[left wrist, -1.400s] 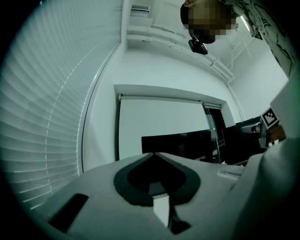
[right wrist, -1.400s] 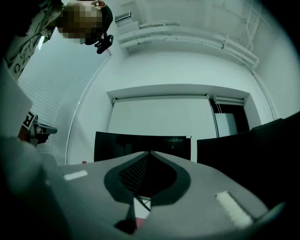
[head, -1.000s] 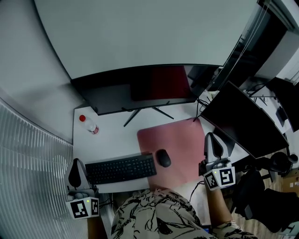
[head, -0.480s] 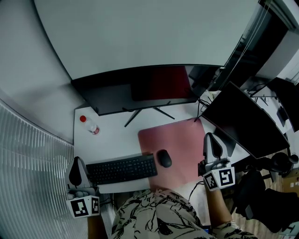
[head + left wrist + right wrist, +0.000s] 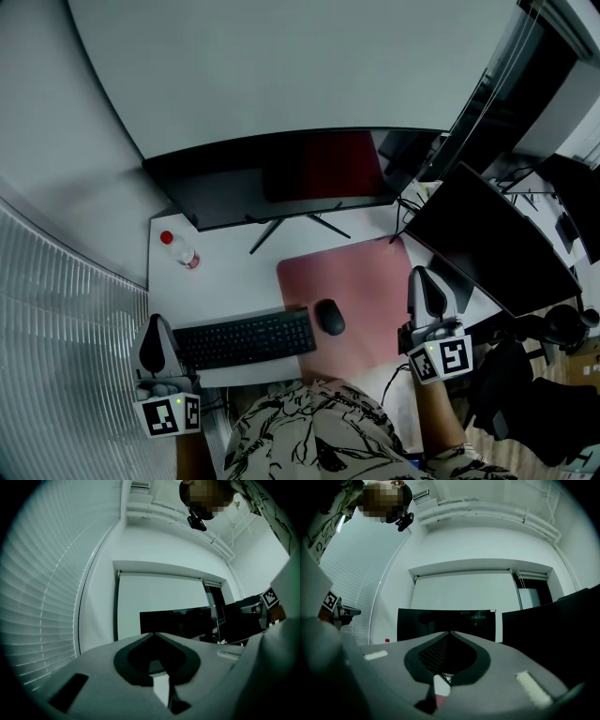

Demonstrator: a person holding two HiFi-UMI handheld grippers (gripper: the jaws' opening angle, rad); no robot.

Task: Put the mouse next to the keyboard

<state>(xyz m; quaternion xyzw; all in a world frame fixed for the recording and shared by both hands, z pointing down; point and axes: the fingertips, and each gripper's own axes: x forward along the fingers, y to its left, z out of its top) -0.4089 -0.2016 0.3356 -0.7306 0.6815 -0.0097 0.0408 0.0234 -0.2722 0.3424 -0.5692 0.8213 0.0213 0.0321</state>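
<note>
Nothing has moved since a moment ago: your claws stay still, one at each side of the bench (image 5: 220,272). Your left claw (image 5: 153,330) is clenched on nothing, and your right claw (image 5: 424,278) is clenched on nothing too. The mouse (image 5: 329,317) sits on the pink mat (image 5: 361,286), just beside the right end of the keyboard (image 5: 244,339). The job looks done to me; nothing seems left to do.
</note>
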